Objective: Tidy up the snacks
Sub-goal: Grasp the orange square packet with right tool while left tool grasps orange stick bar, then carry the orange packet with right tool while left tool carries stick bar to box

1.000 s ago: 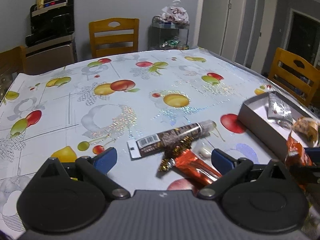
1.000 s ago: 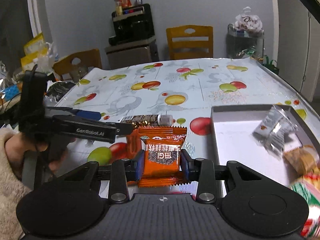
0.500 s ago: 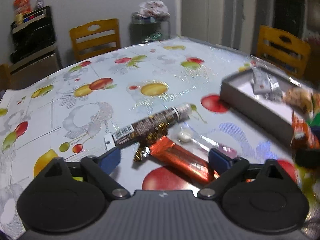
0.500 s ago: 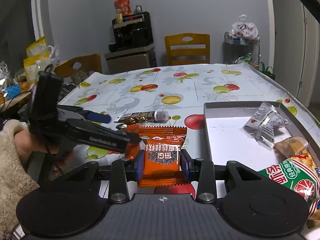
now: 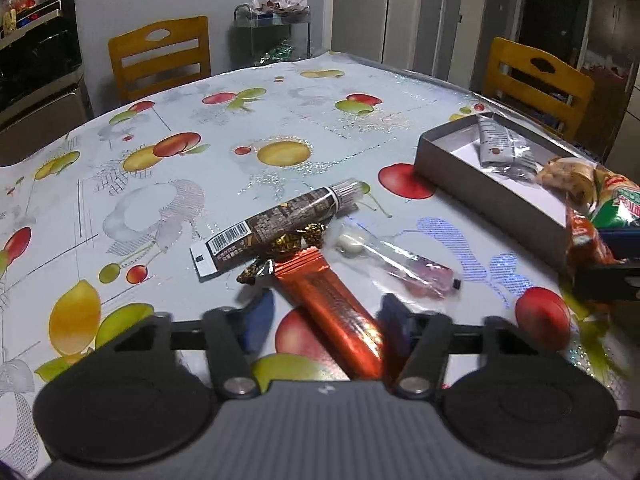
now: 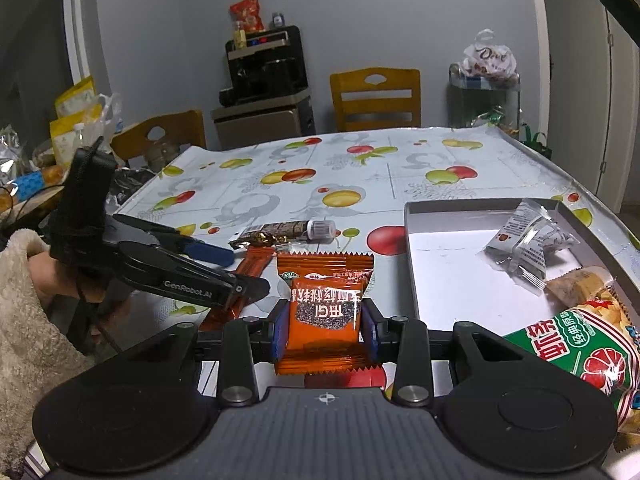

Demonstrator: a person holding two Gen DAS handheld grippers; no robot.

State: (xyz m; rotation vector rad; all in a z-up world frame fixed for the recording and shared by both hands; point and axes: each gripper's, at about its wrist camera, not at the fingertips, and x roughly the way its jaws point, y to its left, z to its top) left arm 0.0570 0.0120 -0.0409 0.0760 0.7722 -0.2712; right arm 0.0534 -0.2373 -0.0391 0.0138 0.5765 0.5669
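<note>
The left gripper (image 5: 324,316) has just been closing around the orange-foil snack bar (image 5: 332,304) on the fruit-print tablecloth (image 5: 168,184); pad contact cannot be confirmed. The right gripper (image 6: 324,334) clamps an orange snack packet (image 6: 325,312) beside the grey box (image 6: 412,264).

Both cameras sit low and close over the fruit-print tablecloth (image 5: 168,184), each looking forward and down along its own fingers. They share the grey box (image 5: 472,184) (image 6: 412,264) and the brown snack tube (image 5: 276,216) (image 6: 288,230) (the right wrist view also takes in the left gripper (image 6: 248,276)).
</note>
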